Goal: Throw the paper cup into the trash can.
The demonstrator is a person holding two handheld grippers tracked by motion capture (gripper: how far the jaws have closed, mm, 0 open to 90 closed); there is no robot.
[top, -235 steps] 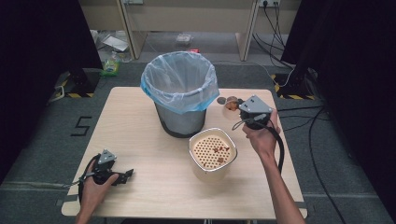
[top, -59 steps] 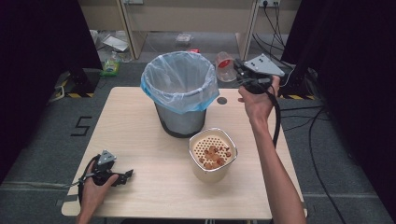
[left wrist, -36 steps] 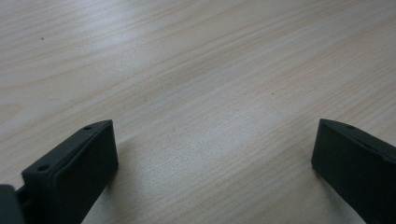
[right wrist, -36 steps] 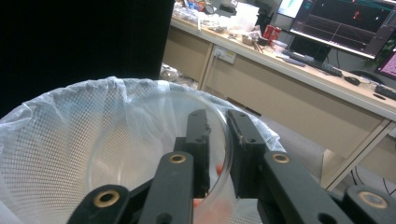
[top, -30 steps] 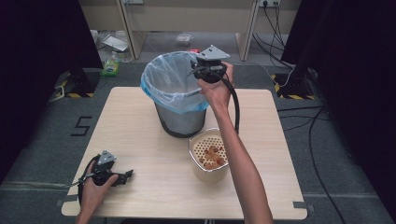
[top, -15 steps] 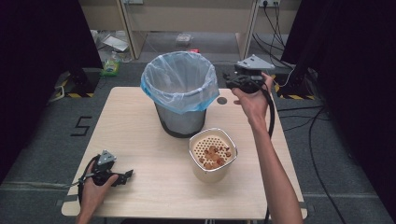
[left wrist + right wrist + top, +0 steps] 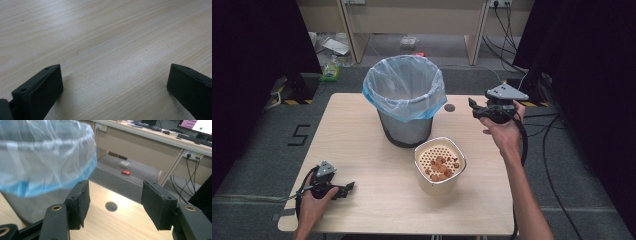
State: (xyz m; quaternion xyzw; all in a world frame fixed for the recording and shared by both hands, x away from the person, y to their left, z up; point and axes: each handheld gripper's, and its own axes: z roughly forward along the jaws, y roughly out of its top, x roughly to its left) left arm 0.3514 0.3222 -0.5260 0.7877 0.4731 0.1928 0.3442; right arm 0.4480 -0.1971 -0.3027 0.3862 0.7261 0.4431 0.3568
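A grey bin (image 7: 404, 120) lined with a pale blue bag stands at the middle back of the wooden table (image 7: 357, 145). In front of it sits a cream perforated bowl (image 7: 437, 187) holding several small brown pieces (image 7: 441, 167). My right gripper (image 7: 472, 109) hovers right of the bin, pointing at it. Its jaws have just been opening and nothing is between them. In the right gripper view the right gripper (image 7: 115, 195) frames a round hole (image 7: 111, 206) in the tabletop, with the bin (image 7: 45, 157) at the left. My left gripper (image 7: 349, 187) rests open on the table's near left corner, and the left gripper (image 7: 115, 77) has bare wood between its jaws.
The round hole (image 7: 449, 107) lies between the bin and my right gripper. Cables (image 7: 552, 150) run along the floor to the right of the table. A red can (image 7: 420, 54) lies on the floor behind, under a long desk. Bare tabletop stretches left of the bin.
My right gripper has swung from above the bin to its right side and sunk a little, with its jaws standing wider and empty. The left hand has kept still.
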